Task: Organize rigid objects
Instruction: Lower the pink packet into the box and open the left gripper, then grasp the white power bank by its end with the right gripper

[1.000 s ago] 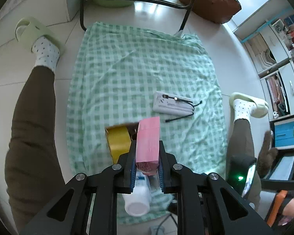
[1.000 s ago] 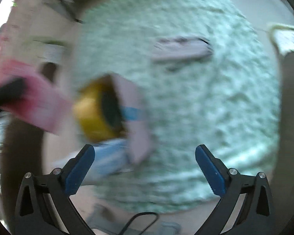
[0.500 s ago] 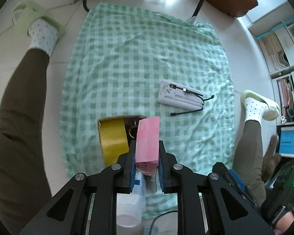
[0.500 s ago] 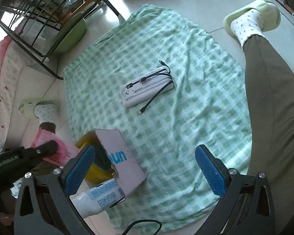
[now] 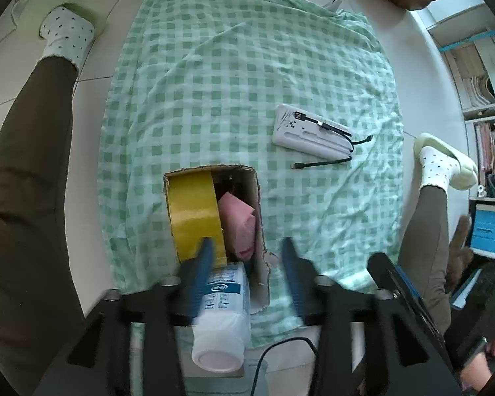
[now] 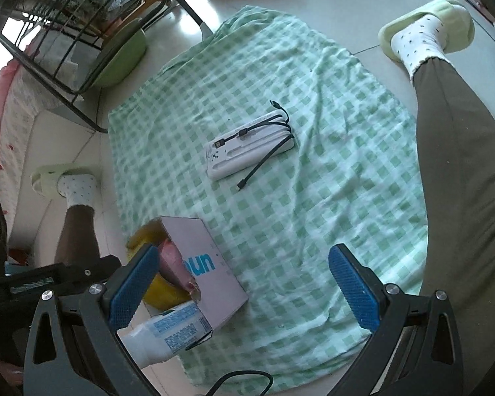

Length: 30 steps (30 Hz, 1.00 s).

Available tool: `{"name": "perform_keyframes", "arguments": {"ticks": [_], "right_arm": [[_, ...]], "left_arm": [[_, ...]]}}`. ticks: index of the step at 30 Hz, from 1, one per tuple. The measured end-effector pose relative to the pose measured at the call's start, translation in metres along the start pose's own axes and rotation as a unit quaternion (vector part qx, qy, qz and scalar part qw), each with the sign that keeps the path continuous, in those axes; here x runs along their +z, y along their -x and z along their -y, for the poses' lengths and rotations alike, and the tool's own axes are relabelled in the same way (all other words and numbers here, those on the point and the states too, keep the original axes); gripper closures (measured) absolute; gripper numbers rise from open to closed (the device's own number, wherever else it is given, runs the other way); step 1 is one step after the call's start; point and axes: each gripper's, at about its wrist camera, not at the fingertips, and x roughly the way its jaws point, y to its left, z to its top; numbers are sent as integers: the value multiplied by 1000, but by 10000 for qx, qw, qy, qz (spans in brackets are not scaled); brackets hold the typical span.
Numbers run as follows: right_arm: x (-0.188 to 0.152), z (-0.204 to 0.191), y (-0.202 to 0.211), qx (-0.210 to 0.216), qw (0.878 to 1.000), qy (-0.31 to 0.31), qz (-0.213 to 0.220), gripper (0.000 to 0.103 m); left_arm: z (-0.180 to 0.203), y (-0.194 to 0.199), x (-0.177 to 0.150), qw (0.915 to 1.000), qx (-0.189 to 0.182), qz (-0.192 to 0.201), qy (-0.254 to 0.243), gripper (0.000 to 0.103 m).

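Observation:
A cardboard box [image 5: 254, 191] lies on the green checked cloth [image 5: 247, 76]. It holds a yellow tape roll [image 5: 193, 211], a pink block [image 5: 239, 221] and a white bottle [image 5: 222, 316] that sticks out. My left gripper [image 5: 246, 254] is open and empty just above the box, blurred by motion. A white power bank [image 5: 308, 133] with black cables lies alone on the cloth. In the right wrist view my right gripper [image 6: 244, 277] is open and empty, with the box [image 6: 208, 264] by its left finger and the power bank [image 6: 249, 151] farther ahead.
The person's legs and slippered feet [image 5: 62, 23] [image 5: 445, 165] flank the cloth. A black metal rack [image 6: 76, 23] with a green basin [image 6: 122, 56] stands beyond the cloth's far edge. A black cable [image 6: 241, 379] lies at the near edge.
My left gripper opened and let go of the pink block, which now lies inside the box beside the tape roll. My right gripper stayed open.

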Motion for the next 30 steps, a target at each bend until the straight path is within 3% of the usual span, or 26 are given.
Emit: {"name": "perform_keyframes", "arguments": {"ticks": [2, 5, 11, 13, 16, 20, 29, 30], "right_arm": [[7, 2, -6, -24, 9999, 78, -83, 0], [24, 10, -13, -70, 9999, 76, -51, 0], [74, 39, -44, -212, 9978, -152, -606, 3], [93, 44, -54, -387, 9970, 46, -674, 14], [117, 44, -68, -488, 9948, 434, -778, 19], [141, 30, -87, -775, 9857, 1318, -704, 21], [159, 16, -143, -1199, 9542, 2538, -1036, 22], [161, 17, -146, -1176, 9540, 2549, -1053, 34]], "left_arm": [[-3, 3, 0, 9999, -100, 4, 52, 40], [-8, 10, -2, 9996, -263, 37, 105, 38], [-22, 22, -4, 9982, -538, 27, 249, 38], [-25, 24, -4, 9979, -578, 0, 308, 38], [-30, 24, -2, 9971, -626, -78, 422, 38], [-33, 14, 3, 9961, -624, -213, 580, 38], [-38, -1, 23, 9935, -744, -374, 778, 38], [-39, -2, 24, 9931, -765, -369, 807, 38]]}}
